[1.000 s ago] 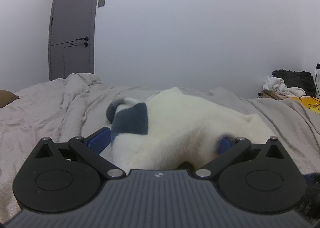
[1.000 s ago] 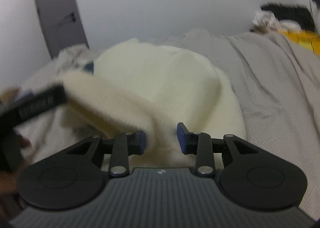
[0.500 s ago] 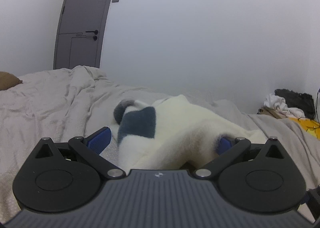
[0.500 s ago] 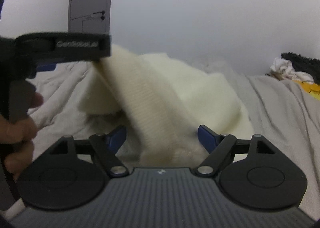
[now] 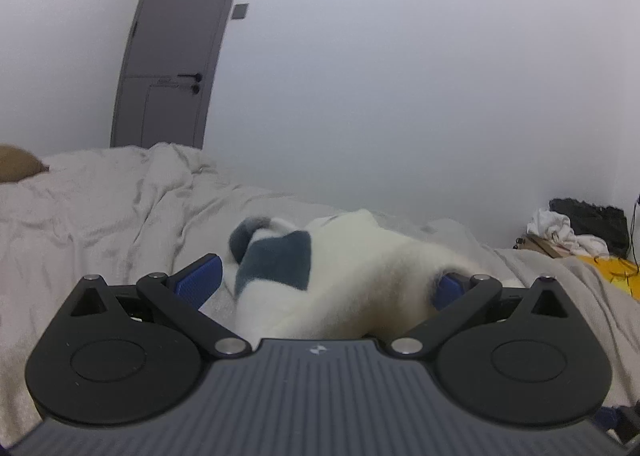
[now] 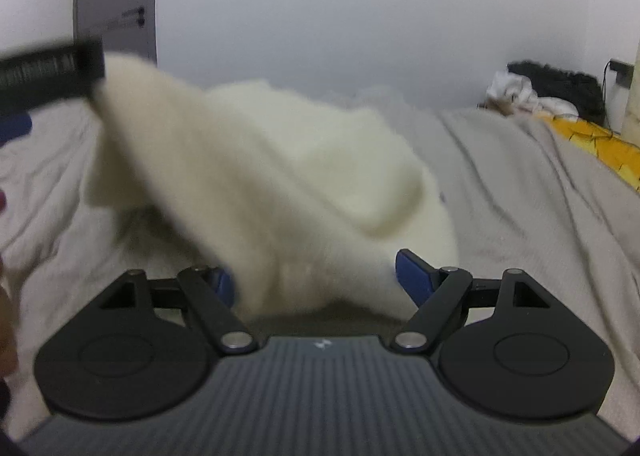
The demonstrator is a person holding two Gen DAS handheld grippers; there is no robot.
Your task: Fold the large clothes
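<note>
Left wrist view: the left gripper (image 5: 326, 282) has its blue fingers spread wide, and the cream fleece garment (image 5: 360, 276) fills the gap between them at lower centre. The fabric covers part of the right-hand finger and stands clear of the left-hand one. A dark blue-grey patch (image 5: 280, 262) shows on its near left side. The garment lies on the grey bedding (image 5: 112, 216), with a grey door (image 5: 176, 56) at upper left.

Right wrist view: the right gripper (image 6: 316, 280) is spread too. A blurred fold of the garment (image 6: 260, 184) runs from upper left down between its fingers; pads not pressing it.
</note>
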